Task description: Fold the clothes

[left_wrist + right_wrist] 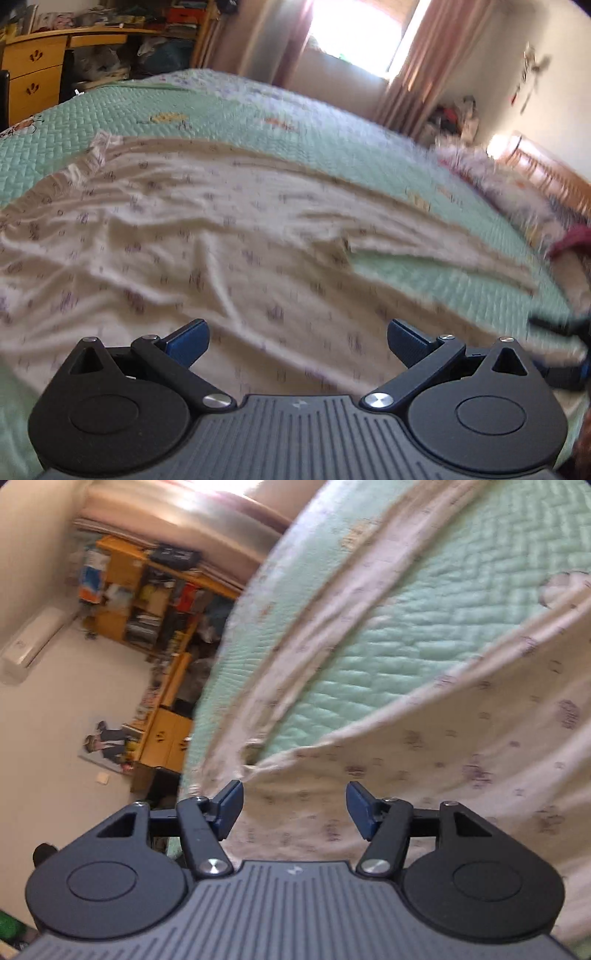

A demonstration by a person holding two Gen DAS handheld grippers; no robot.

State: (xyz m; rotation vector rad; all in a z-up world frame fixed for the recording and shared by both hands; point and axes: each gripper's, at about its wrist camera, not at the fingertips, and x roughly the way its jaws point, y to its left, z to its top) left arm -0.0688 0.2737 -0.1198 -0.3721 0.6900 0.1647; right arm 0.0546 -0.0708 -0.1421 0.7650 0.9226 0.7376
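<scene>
Both claws, left (298,341) and right (294,809), stand open and empty above the printed garment (207,236) spread on the bed (110,110). Between folds; next, grasp an edge ahead.

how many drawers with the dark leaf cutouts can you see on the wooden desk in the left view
2. The upper drawer sits under the desk top at the far left; the lower drawer is directly below it. More may be hidden behind the bed.
</scene>
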